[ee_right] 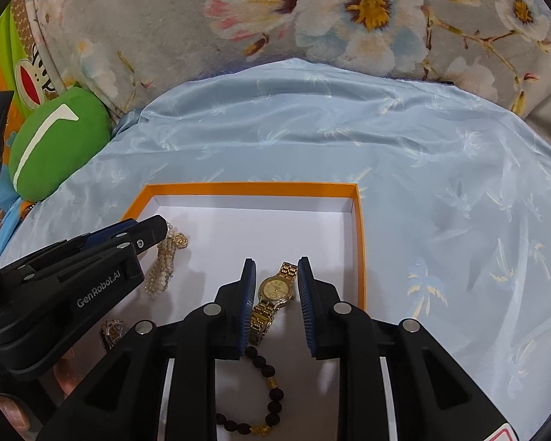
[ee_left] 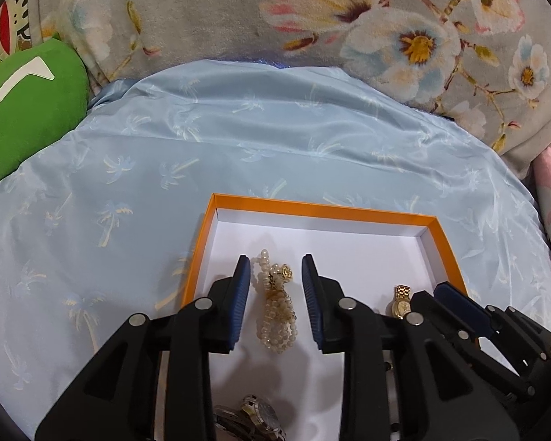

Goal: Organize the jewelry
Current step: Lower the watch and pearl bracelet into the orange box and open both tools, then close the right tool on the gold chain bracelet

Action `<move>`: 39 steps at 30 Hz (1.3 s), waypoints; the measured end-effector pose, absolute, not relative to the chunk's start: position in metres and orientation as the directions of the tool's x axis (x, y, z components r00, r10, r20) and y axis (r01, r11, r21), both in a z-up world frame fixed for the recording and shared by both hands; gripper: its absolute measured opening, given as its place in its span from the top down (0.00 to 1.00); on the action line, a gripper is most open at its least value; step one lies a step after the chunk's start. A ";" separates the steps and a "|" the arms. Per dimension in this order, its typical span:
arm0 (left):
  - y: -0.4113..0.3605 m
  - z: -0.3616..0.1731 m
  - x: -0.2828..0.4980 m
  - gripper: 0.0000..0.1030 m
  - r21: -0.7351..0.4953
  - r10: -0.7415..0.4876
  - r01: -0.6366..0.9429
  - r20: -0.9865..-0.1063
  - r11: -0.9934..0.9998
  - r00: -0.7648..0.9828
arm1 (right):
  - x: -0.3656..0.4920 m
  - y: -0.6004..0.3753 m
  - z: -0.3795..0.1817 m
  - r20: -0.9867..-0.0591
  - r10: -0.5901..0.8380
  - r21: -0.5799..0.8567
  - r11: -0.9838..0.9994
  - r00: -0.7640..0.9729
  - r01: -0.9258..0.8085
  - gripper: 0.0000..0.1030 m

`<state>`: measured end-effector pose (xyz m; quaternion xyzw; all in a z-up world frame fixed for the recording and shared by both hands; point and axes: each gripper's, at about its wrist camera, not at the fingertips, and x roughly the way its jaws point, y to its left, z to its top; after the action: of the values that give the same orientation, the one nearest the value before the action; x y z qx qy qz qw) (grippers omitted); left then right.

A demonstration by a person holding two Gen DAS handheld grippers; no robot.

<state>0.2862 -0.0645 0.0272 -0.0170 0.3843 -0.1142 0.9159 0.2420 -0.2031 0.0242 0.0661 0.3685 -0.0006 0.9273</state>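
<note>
You face a bed under a pale blue palm-print sheet; a floral grey blanket lies behind; a green cushion sits left.

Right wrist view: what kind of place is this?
Likely a bedroom, working on a bed. A light blue palm-print sheet covers the soft surface, a floral fleece blanket is bunched behind it, and a green plush pillow lies at the left. The orange box sits on the sheet.

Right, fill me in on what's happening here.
A person holds two grippers over an orange-rimmed white cardboard tray on a pale blue sheet. The left gripper is open around a cream pearl bracelet with a gold charm; the right gripper is open around a gold metal watch. A dark wooden bead bracelet and a silver watch also lie inside. Nothing is gripped.
</note>
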 end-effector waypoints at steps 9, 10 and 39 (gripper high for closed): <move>-0.060 0.031 0.256 0.73 -0.088 -0.216 0.215 -0.685 0.973 0.696 | 0.211 -0.201 0.030 -0.672 0.062 0.133 0.990 0.738 0.038 0.78; -0.060 0.032 0.249 0.73 -0.081 -0.213 0.219 -0.684 0.972 0.697 | 0.205 -0.200 0.031 -0.671 0.064 0.135 0.990 0.739 0.037 0.78; 0.038 0.025 0.067 0.45 -0.114 -0.218 0.196 -0.710 0.974 0.669 | 0.011 -0.200 0.017 -0.688 0.061 0.171 0.982 0.724 0.081 0.73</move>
<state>0.0665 0.0382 0.0251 -0.0141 0.3905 -0.1132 0.9135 0.0112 -0.1996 0.0167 0.0950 0.3718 -0.0054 0.9234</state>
